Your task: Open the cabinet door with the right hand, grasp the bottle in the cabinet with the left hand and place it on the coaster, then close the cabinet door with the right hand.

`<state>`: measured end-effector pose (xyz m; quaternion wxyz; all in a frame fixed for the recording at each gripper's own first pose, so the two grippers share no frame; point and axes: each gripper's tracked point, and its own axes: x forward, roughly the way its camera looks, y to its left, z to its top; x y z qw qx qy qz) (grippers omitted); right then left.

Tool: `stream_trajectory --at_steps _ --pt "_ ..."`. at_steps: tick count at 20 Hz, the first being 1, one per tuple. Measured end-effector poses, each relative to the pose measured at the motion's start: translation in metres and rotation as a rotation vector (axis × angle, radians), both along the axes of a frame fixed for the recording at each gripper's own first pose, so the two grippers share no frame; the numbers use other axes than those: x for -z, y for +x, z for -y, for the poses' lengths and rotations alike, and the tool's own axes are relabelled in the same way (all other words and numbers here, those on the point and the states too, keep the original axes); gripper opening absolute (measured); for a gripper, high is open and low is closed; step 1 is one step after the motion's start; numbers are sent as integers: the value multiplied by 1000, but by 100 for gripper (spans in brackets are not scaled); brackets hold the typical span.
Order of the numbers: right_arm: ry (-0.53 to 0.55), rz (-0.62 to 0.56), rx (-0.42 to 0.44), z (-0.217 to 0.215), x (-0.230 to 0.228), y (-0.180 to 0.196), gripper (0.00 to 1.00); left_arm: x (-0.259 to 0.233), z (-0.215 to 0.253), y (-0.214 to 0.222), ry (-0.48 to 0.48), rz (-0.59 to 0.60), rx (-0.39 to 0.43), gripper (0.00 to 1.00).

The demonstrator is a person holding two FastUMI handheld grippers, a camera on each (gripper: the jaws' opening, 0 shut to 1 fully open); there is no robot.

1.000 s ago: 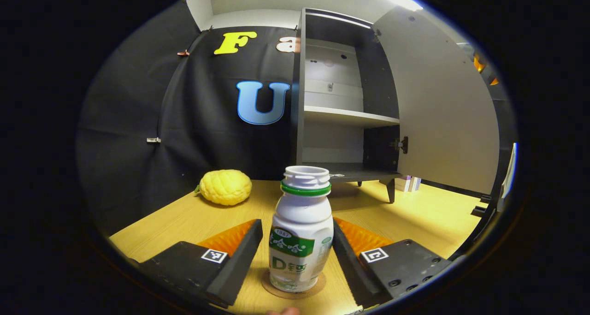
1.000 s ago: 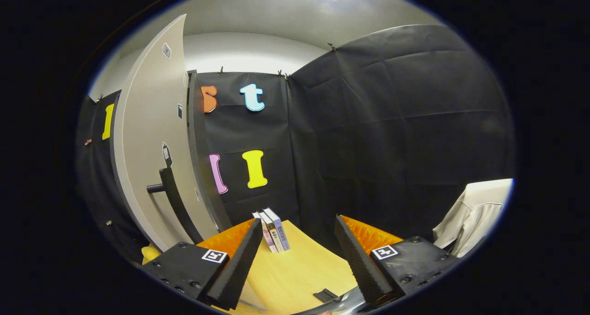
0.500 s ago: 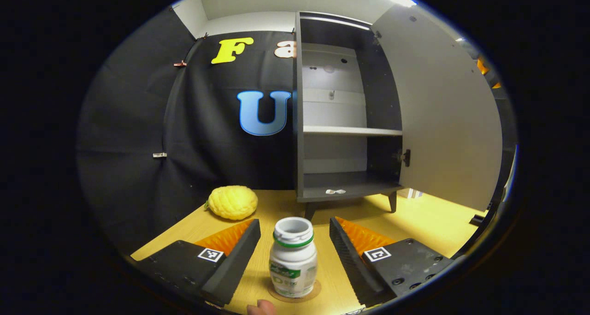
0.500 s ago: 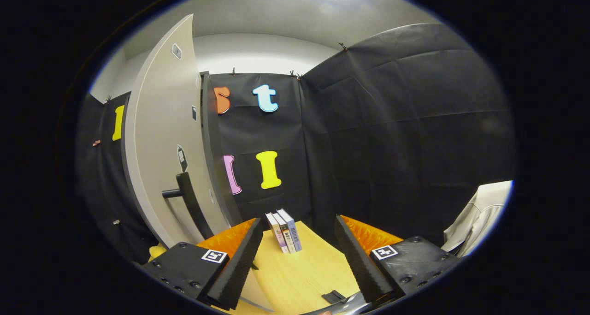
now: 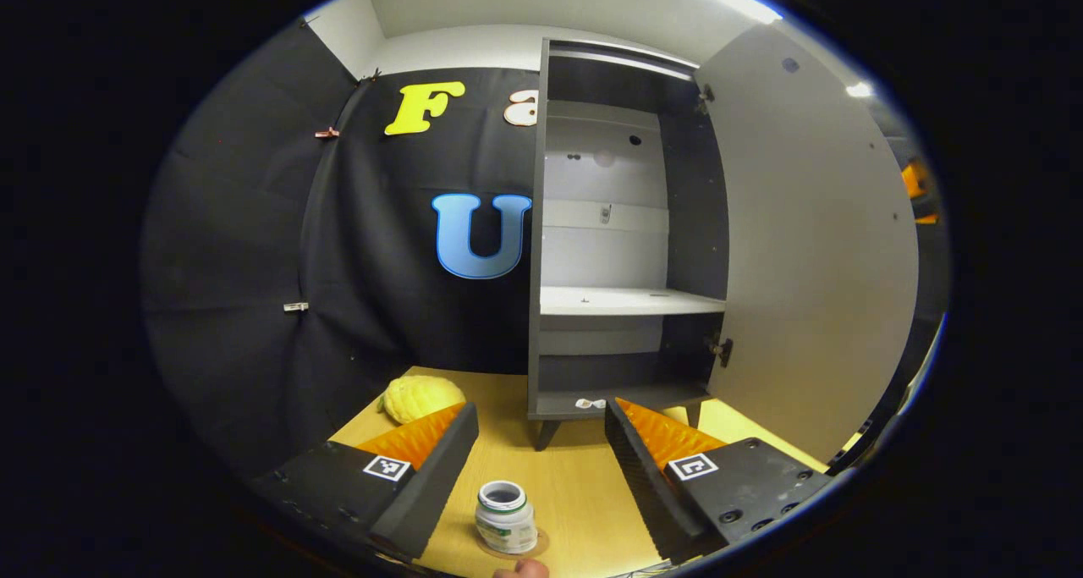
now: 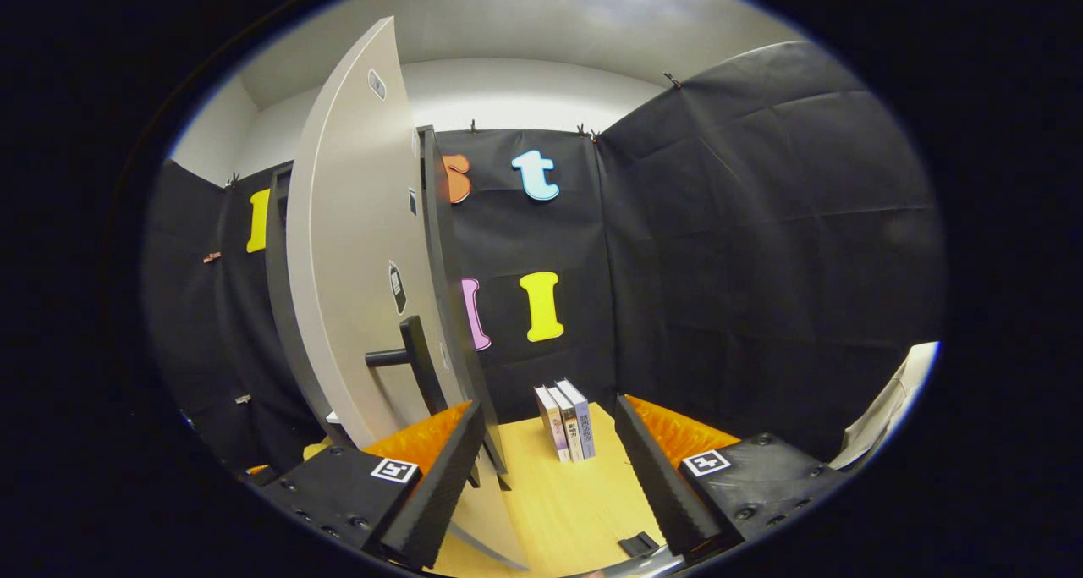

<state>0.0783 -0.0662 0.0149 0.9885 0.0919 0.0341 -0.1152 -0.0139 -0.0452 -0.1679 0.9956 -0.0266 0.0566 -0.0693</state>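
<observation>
Right gripper (image 6: 541, 468), jaws wide and empty, sits low in the frame; the door handle (image 6: 415, 366) stands upright just upper left. Bottle (image 5: 506, 519) rests on the coaster (image 5: 535, 546).

Bottle (image 5: 505, 518) on coaster (image 5: 536, 546)
</observation>
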Motion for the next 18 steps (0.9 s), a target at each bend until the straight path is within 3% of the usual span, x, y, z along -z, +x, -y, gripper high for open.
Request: stream_trajectory --at_steps 6,18 --pt "-28 9 -5 -13 -3 -3 97 -53 1 5 -4 45 -34 93" --pt "-21 11 -140 -104 -4 -5 98 -89 -4 -3 18 18 -92 95"
